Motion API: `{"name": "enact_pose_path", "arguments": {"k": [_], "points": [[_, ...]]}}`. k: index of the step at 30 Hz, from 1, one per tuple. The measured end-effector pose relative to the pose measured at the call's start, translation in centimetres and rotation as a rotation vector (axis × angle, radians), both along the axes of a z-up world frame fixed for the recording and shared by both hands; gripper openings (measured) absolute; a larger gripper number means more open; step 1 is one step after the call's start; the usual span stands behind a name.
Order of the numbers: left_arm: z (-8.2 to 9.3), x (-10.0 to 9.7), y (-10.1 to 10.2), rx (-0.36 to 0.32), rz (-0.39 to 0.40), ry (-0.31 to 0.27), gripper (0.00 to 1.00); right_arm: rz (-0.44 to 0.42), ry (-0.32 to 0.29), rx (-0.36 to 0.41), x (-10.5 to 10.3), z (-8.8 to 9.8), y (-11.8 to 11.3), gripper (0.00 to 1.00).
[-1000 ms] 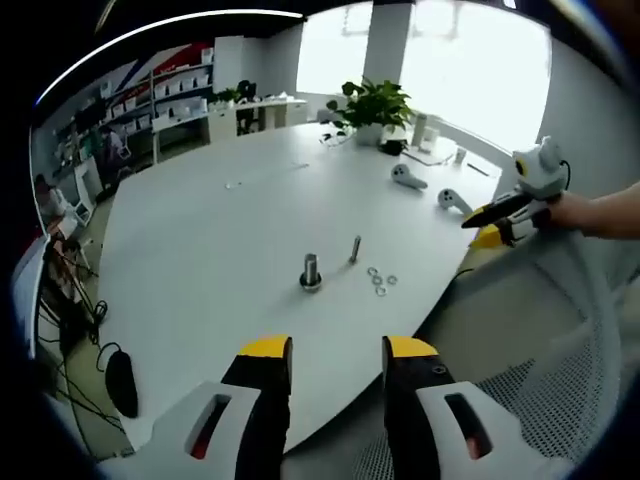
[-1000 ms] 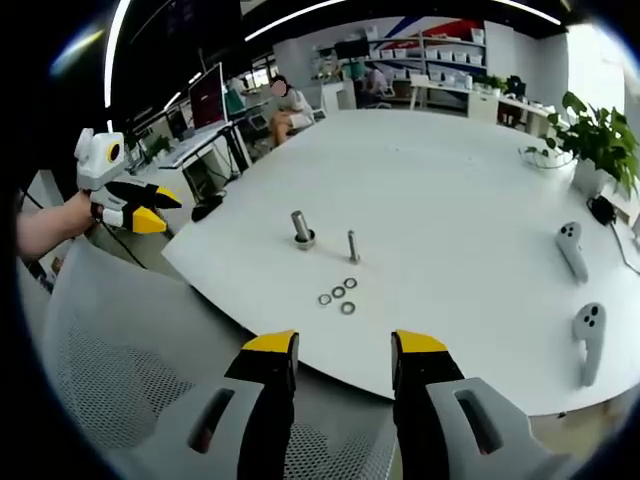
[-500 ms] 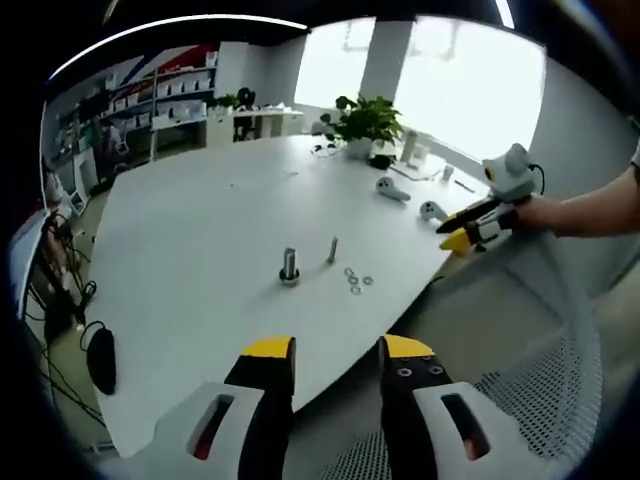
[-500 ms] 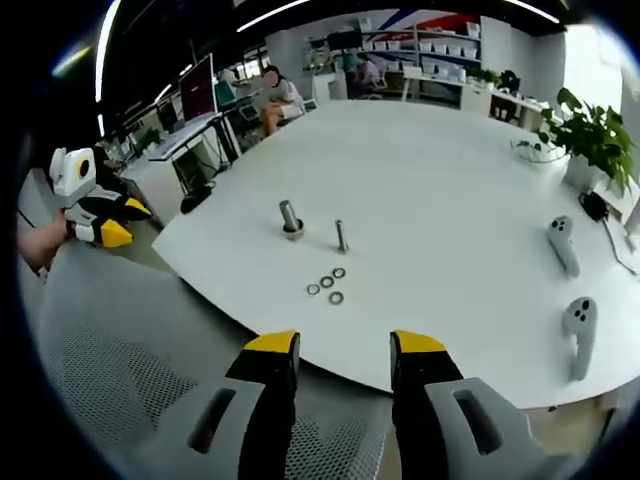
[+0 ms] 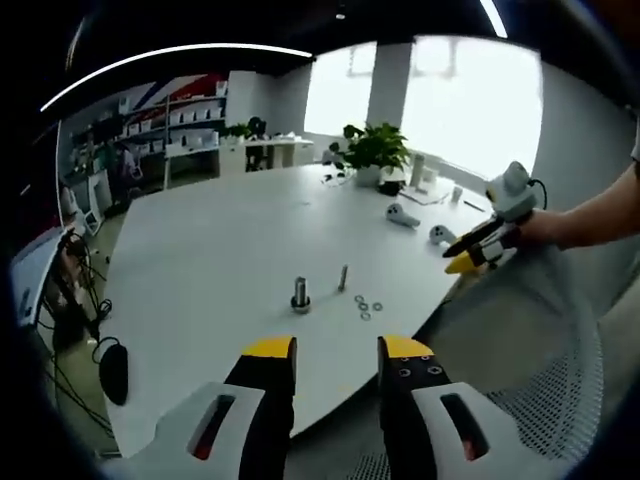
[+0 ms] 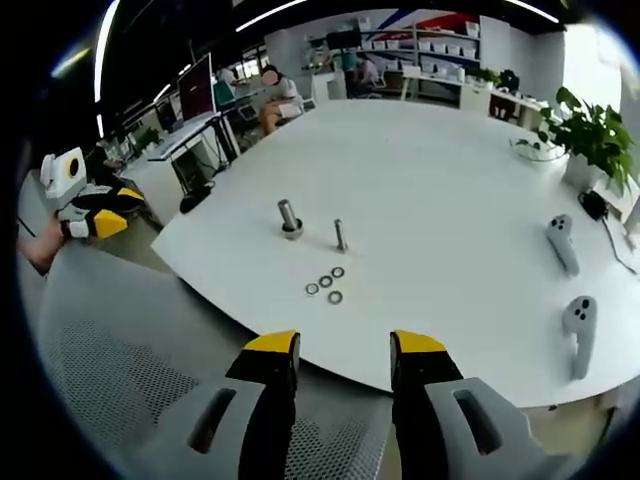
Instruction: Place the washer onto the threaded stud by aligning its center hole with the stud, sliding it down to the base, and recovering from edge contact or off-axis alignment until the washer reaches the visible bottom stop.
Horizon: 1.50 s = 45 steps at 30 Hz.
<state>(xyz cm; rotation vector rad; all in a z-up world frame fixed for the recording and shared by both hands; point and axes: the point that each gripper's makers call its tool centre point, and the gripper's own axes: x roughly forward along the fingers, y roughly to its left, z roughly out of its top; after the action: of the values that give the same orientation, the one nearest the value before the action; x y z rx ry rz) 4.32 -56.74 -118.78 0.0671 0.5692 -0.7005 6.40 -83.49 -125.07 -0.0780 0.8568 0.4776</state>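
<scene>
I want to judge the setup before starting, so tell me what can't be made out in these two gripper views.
- Washers: too small in both views to see hole size or whether they touch.
- Threaded stud: threads and bottom stop too small to resolve in the right gripper view.
- Thicker bolt: base detail too small in the left gripper view.
- Left gripper: its jaws too small at the right gripper view's edge.

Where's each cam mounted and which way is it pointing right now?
Left gripper view: rides the left gripper, jaws apart, off the table edge, facing the window; the person's forearm and the right gripper enter from the right.
Right gripper view: rides the right gripper, jaws apart, above a mesh chair, facing the shelves; the left gripper and a hand at left.
Shared: table, thick stud, thin stud, three washers, two controllers, plant.
</scene>
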Motion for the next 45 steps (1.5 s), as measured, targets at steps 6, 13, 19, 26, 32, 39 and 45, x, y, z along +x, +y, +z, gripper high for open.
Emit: {"name": "enact_pose_path", "arguments": {"k": [6, 13, 19, 26, 32, 39, 45], "points": [[-0.5, 0.1, 0.0, -0.034, 0.016, 0.038, 0.31, -0.005, 0.014, -0.009, -0.2, -0.2, -0.1, 0.38], [0.2, 0.5, 0.4, -0.055, 0.048, 0.003, 0.27, -0.010, 0.021, -0.025, -0.2, -0.4, -0.4, 0.38], [0.0, 0.2, 0.1, -0.059, 0.032, 0.017, 0.30, -0.011, 0.025, -0.051, -0.4, -0.6, -0.8, 0.38], [-0.4, -0.1, -0.4, -0.026, -0.002, 0.019, 0.28, -0.027, 0.018, -0.029, -0.3, -0.5, -0.9, 0.38], [-0.4, 0.0, -0.1, -0.040, 0.014, 0.025, 0.28, -0.025, 0.015, -0.030, -0.3, -0.5, -0.9, 0.38], [-0.4, 0.1, -0.2, -0.035, 0.015, 0.027, 0.30, -0.030, 0.020, -0.029, -0.3, -0.5, -0.9, 0.38], [-0.4, 0.2, -0.1, -0.036, 0.024, 0.025, 0.30, -0.023, 0.021, -0.022, -0.2, -0.6, -0.9, 0.38]]}}
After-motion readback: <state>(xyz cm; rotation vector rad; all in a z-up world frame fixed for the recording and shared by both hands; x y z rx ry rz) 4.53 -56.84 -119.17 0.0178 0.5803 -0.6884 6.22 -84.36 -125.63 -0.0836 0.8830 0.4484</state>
